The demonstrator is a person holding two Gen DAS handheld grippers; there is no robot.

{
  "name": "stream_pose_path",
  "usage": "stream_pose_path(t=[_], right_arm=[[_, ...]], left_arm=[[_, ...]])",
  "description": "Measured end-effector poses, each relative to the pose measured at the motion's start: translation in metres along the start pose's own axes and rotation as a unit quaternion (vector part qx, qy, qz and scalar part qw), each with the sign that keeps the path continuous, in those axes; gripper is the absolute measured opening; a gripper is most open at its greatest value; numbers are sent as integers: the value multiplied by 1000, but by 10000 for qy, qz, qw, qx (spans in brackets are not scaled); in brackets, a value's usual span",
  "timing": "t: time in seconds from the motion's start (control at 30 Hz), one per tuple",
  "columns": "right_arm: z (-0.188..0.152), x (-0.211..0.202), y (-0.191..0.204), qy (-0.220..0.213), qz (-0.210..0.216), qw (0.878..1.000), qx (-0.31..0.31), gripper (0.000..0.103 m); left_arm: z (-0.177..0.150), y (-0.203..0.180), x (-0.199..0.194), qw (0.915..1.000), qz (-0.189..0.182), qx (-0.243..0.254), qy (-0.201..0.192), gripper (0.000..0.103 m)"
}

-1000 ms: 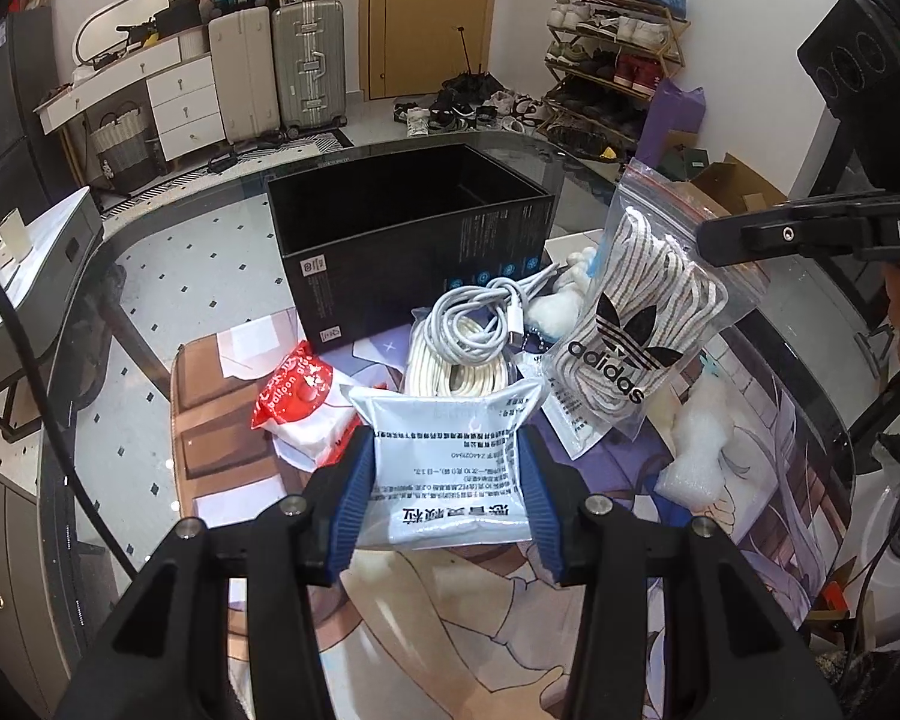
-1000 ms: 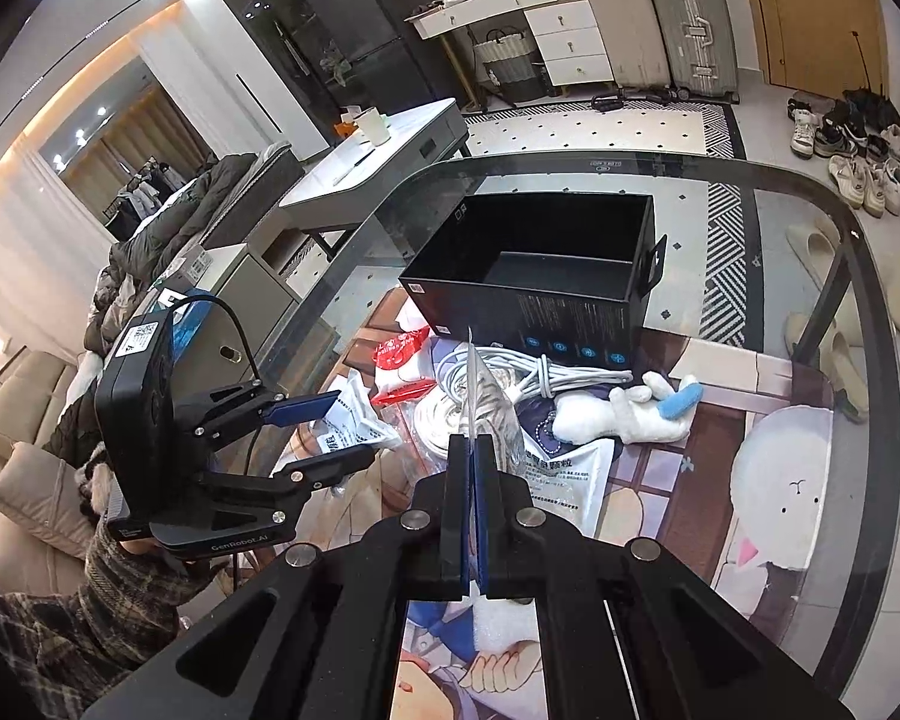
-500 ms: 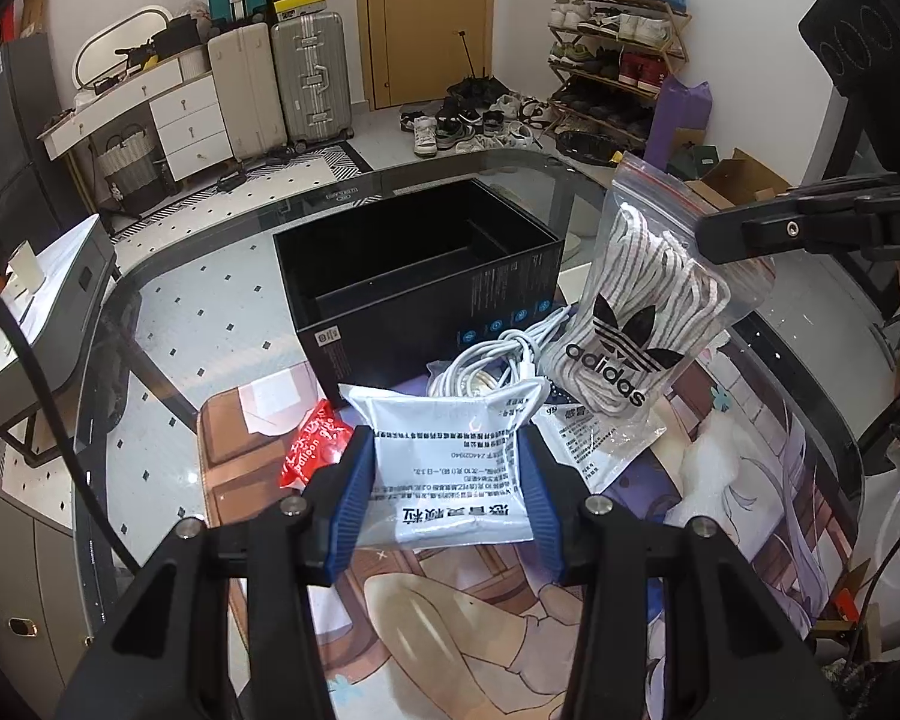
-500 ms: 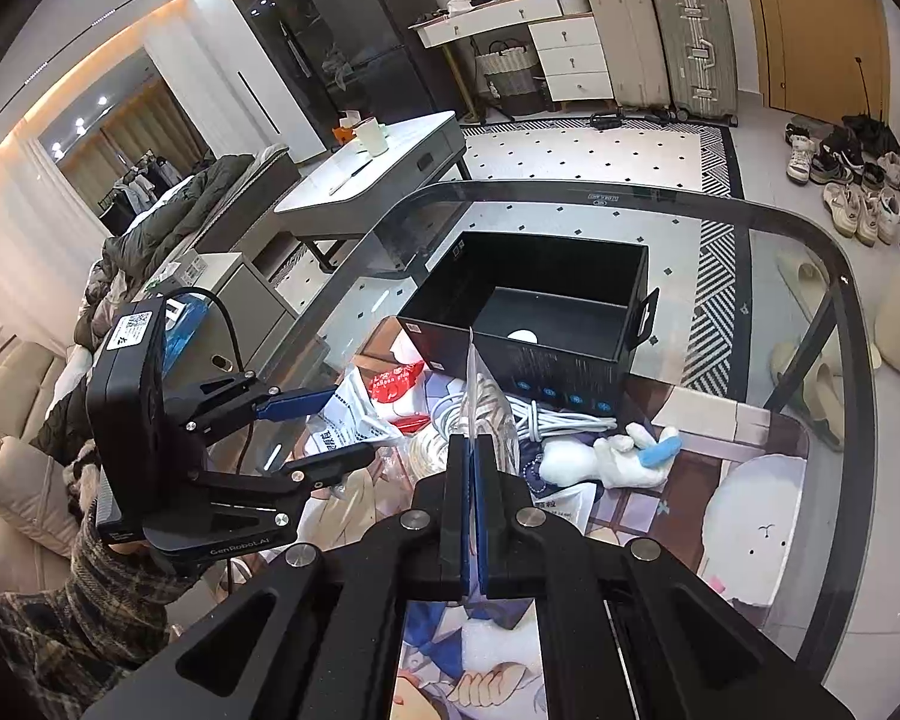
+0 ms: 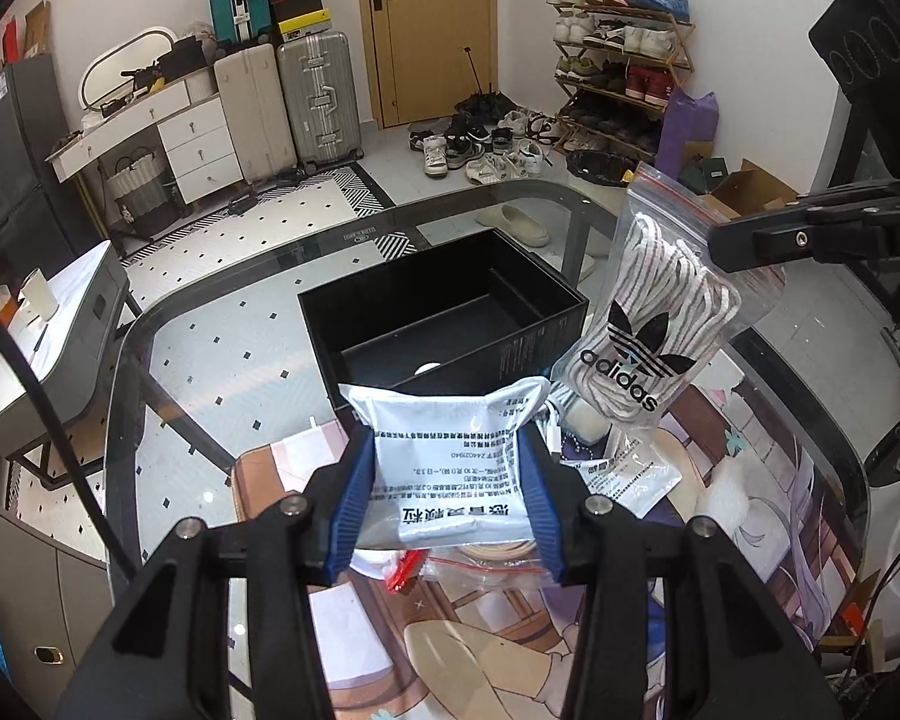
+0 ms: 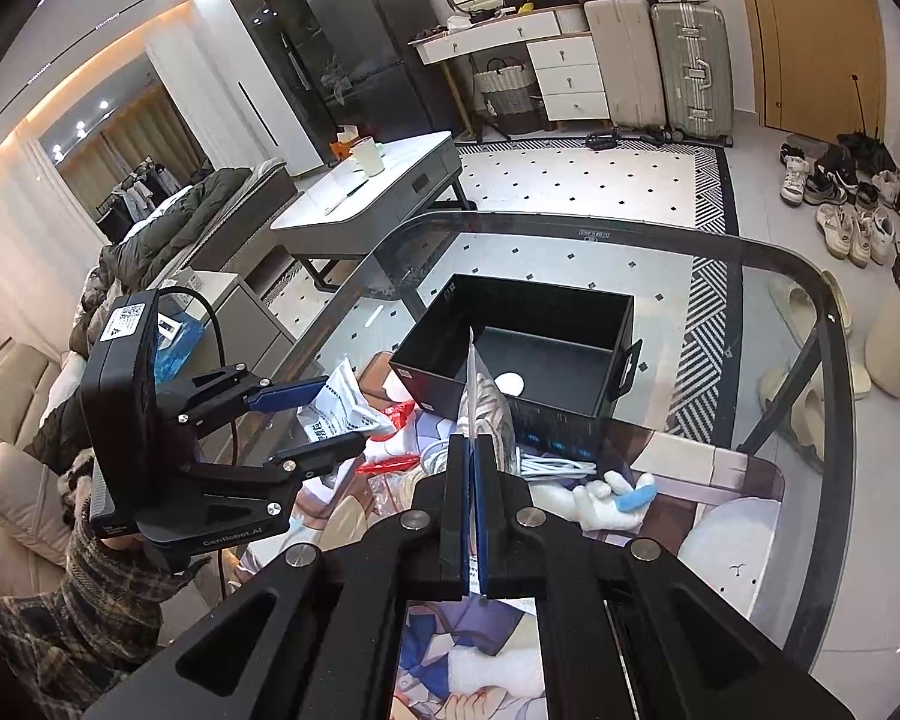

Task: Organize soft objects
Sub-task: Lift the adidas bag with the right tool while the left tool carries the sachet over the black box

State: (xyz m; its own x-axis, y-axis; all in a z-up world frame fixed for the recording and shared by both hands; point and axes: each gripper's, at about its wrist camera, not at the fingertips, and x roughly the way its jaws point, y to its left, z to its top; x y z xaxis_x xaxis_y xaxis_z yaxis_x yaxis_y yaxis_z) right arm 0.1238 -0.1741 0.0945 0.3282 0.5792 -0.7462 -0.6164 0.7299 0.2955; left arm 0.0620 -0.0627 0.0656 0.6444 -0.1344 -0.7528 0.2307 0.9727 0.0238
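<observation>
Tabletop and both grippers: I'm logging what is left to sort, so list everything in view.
black box: one, black, open, far side of the glass table
white pouch: one, white with black print, held in the left gripper
zip bag of laces: one, clear with a red seal, striped laces inside, hanging from the right gripper
white cable: one coil, white, in front of the box
plush toy: one, white with a blue piece, right of the cable
red packet: one, red, under the pouch
printed mat: one, multicoloured, on the table
left gripper: shut on the pouch
right gripper: shut on the bag's edge
sleeve: one, plaid, lower left
</observation>
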Motion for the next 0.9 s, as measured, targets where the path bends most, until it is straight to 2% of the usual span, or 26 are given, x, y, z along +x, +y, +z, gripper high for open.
stream_pose_path(t=[0.9], right_arm=[[80,-3,0,-377,161,9991,-46,1]], left_arm=[[56,32,16,9999,46,-85,-118,46]])
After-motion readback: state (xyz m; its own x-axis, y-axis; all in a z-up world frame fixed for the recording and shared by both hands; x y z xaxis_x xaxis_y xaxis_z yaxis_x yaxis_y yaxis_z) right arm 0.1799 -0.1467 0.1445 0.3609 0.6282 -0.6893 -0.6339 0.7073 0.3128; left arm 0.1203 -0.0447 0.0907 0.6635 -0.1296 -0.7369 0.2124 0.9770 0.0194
